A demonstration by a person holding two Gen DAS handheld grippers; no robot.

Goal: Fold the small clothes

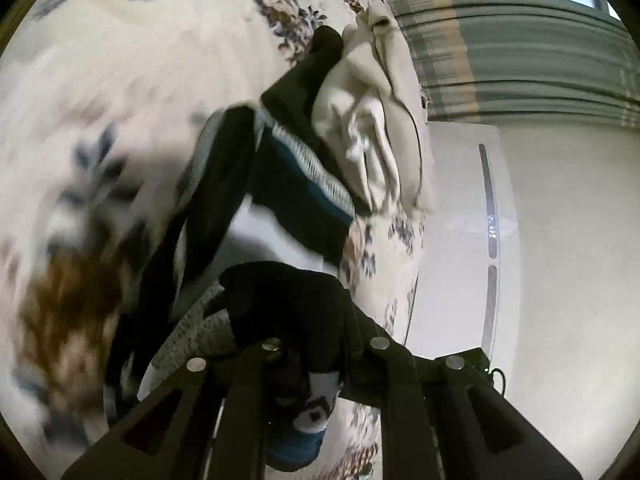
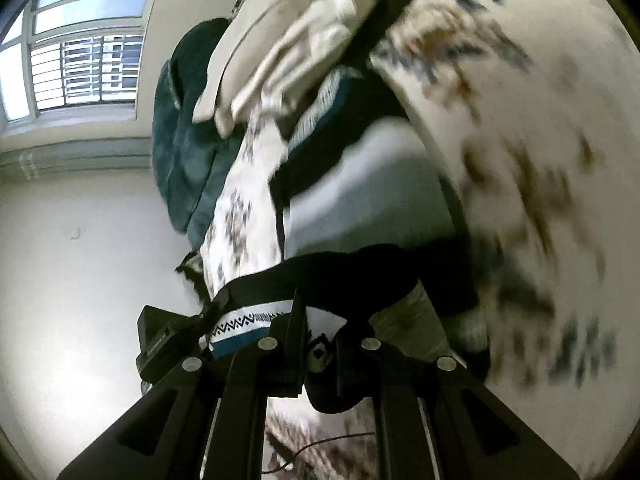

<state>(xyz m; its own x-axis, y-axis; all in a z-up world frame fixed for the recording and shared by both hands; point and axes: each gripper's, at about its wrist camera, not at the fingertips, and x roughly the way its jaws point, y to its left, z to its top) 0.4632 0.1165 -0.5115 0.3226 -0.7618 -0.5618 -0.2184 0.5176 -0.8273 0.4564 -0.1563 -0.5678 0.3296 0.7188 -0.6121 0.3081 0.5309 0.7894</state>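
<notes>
— Firstly, where is the garment?
— Patterned knit garment (image 1: pixel 296 184) hangs over the floral bed (image 1: pixel 120 60), beside cream clothes (image 1: pixel 368 120).
— Grippers?
— Left hand-held gripper (image 1: pixel 316 360) and right hand-held gripper (image 2: pixel 320 344) both clamp its edge.

My dark knit garment (image 1: pixel 304 184) (image 2: pixel 352 200), black with white panel and teal, zigzag-patterned bands, hangs stretched and rumpled over the floral bedspread (image 1: pixel 140 60) (image 2: pixel 540 140); cream clothes pile (image 1: pixel 372 128) (image 2: pixel 304 48) lies just beyond it.
</notes>
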